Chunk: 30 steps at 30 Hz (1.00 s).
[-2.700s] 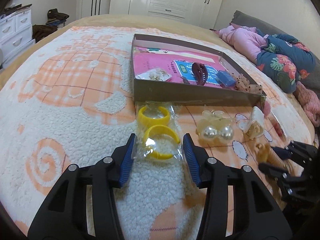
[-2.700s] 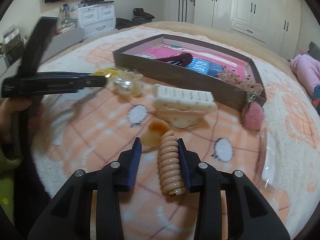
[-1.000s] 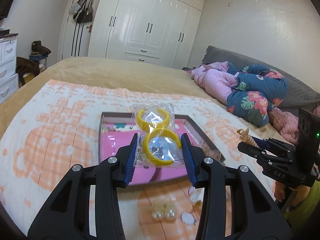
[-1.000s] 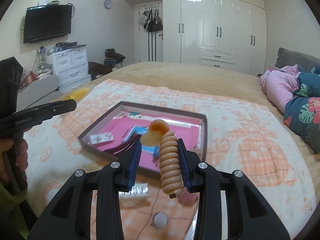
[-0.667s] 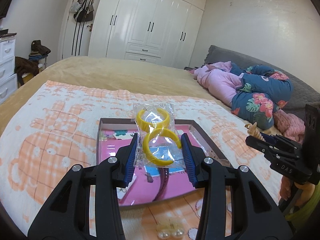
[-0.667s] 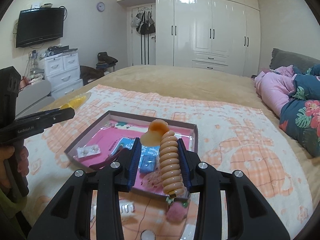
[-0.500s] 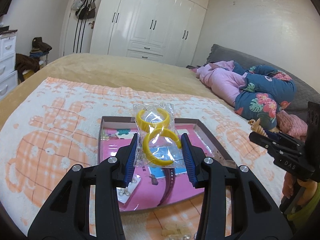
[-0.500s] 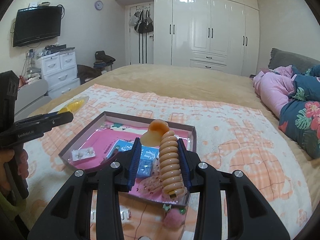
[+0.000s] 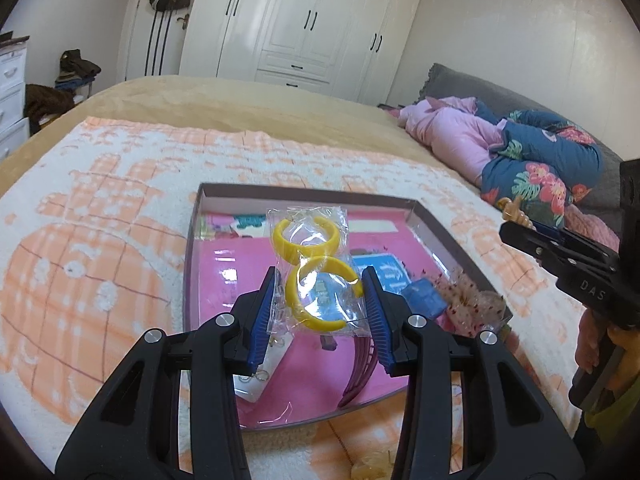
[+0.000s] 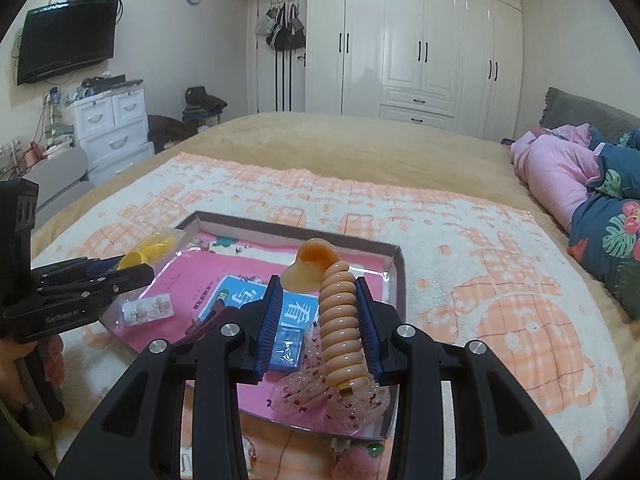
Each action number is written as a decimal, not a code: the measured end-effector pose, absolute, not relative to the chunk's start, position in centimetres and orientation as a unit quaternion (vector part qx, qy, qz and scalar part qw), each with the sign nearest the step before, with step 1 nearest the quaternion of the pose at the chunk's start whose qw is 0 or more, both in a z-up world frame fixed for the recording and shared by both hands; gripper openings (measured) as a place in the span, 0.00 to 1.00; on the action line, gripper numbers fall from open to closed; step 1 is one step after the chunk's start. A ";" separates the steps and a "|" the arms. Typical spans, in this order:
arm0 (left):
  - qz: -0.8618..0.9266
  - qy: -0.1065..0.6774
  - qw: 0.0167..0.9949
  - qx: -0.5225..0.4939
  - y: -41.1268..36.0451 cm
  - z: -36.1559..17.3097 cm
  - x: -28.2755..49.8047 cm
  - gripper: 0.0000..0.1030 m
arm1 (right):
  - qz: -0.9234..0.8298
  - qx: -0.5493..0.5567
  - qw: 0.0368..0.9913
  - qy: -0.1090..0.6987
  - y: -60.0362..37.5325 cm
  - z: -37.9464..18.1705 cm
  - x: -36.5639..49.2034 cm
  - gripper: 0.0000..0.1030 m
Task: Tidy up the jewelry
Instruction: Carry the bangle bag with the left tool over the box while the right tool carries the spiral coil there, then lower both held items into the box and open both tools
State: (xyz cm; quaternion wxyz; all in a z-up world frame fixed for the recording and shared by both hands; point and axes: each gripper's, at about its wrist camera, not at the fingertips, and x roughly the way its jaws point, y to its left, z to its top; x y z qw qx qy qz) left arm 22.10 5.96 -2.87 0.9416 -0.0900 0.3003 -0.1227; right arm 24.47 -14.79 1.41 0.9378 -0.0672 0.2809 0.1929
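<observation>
Two grips I hold above the pink-lined box [image 9: 192, 280]: my left gripper [image 9: 320, 300] clamps a crinkled clear packet of yellow rings [image 9: 316, 280]; my right gripper [image 10: 320, 312] clamps a ribbed, peach spiral clip [image 10: 340, 320]; beyond lies fleecy orange-checked blanket [image 9: 100, 208].

Far wall ahead of me: white wardrobe [image 10: 416, 56] w/ black handles, bags hung on door [image 10: 282, 30] to its left. TV [image 10: 66, 40] up on left wall, white drawer unit [image 10: 110, 128] below it. Orange-white blanket [image 10: 500, 300] over tan bed. Far right: pink & floral bedding pile [image 9: 516, 148] against grey headboard [image 10: 576, 114].
</observation>
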 end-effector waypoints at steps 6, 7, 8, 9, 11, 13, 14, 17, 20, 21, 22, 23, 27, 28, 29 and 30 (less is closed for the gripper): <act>-0.124 0.315 0.937 -0.089 5.8 -4.1 22.7 0.32 | 0.197 -0.075 0.930 0.301 -13.9 -0.1 25.5 0.34; -0.125 0.317 0.936 -0.090 5.8 -4.2 22.8 0.32 | 0.198 -0.077 0.929 0.304 -13.7 -0.4 25.7 0.34; -0.126 0.318 0.935 -0.091 5.9 -4.3 22.9 0.32 | 0.199 -0.078 0.927 0.307 -13.6 -0.6 25.8 0.34; -0.126 0.319 0.935 -0.091 5.9 -4.3 22.9 0.32 | 0.202 -0.079 0.925 0.312 -13.3 -0.9 26.0 0.34; -0.126 0.321 0.934 -0.091 5.9 -4.5 23.0 0.32 | 0.206 -0.082 0.921 0.319 -12.8 -1.5 26.2 0.34; -0.127 0.324 0.933 -0.091 5.9 -4.6 23.1 0.32 | 0.210 -0.087 0.917 0.326 -12.3 -2.1 26.5 0.34; -0.127 0.326 0.933 -0.091 5.8 -4.7 23.1 0.33 | 0.213 -0.089 0.916 0.330 -12.2 -2.3 26.6 0.34; -0.126 0.327 0.932 -0.092 5.9 -4.8 23.2 0.33 | 0.219 -0.096 0.910 0.339 -11.4 -3.1 26.9 0.34; -0.124 0.329 0.932 -0.092 5.9 -4.9 23.2 0.33 | 0.228 -0.097 0.903 0.350 -10.8 -3.9 27.3 0.34; -0.123 0.329 0.932 -0.093 6.0 -4.9 23.3 0.33 | 0.232 -0.098 0.900 0.355 -10.6 -4.1 27.4 0.35; -0.123 0.330 0.931 -0.093 6.0 -4.9 23.3 0.33 | 0.233 -0.098 0.899 0.359 -10.3 -4.4 27.5 0.36; -0.122 0.330 0.931 -0.094 6.1 -5.0 23.3 0.33 | 0.234 -0.098 0.898 0.360 -10.2 -4.6 27.6 0.36; -0.121 0.333 0.931 -0.094 6.1 -5.1 23.4 0.33 | 0.247 -0.093 0.895 0.360 -9.9 -4.8 27.3 0.39; -0.120 0.333 0.931 -0.094 6.1 -5.1 23.4 0.33 | 0.247 -0.091 0.895 0.359 -9.9 -4.7 27.2 0.46; -0.120 0.333 0.931 -0.095 6.2 -5.1 23.4 0.33 | 0.247 -0.088 0.897 0.355 -10.0 -4.5 27.0 0.49; -0.120 0.332 0.931 -0.095 6.2 -5.1 23.4 0.34 | 0.249 -0.084 0.899 0.351 -10.2 -4.2 26.8 0.55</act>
